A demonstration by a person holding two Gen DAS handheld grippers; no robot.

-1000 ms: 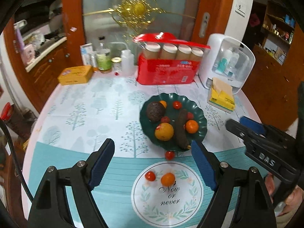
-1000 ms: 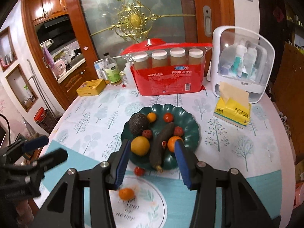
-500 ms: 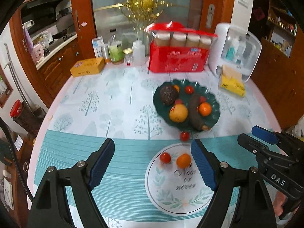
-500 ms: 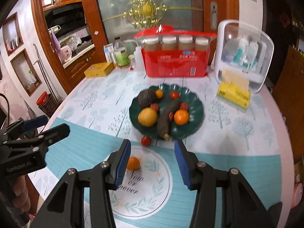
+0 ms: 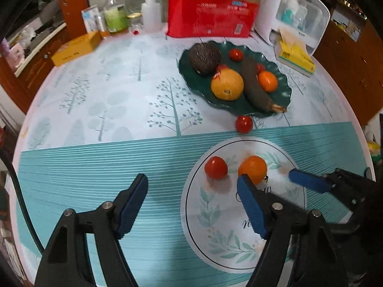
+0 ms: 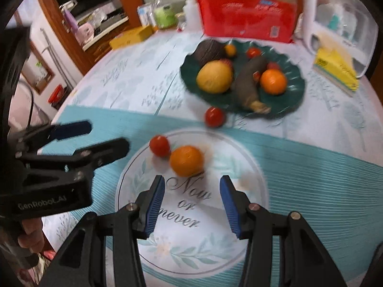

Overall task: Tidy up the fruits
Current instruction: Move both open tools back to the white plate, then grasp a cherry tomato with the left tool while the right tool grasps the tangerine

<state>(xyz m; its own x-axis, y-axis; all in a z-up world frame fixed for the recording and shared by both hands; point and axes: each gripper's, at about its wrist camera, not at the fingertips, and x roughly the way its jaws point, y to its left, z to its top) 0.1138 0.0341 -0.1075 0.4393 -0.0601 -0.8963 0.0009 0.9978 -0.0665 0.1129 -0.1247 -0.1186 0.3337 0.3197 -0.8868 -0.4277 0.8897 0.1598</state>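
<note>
Presently, a round table (image 5: 100, 110) under a tree-print cloth is bearing a dark green plate (image 5: 191, 76) that is holding an avocado (image 5: 204, 57), a yellow citrus (image 5: 227, 84), a dark elongated fruit (image 5: 255, 83), an orange (image 5: 267, 81) and small red fruits. One tomato (image 5: 243, 124) is lying just outside the plate's rim. On the printed white circle (image 6: 191, 227), a mandarin (image 6: 186, 160) and a second tomato (image 6: 159, 145) are sitting touching. Both tools are standing released and empty: the right gripper (image 6: 192, 205) is hovering just short of the mandarin, the left gripper (image 5: 191, 205) beside it.
</note>
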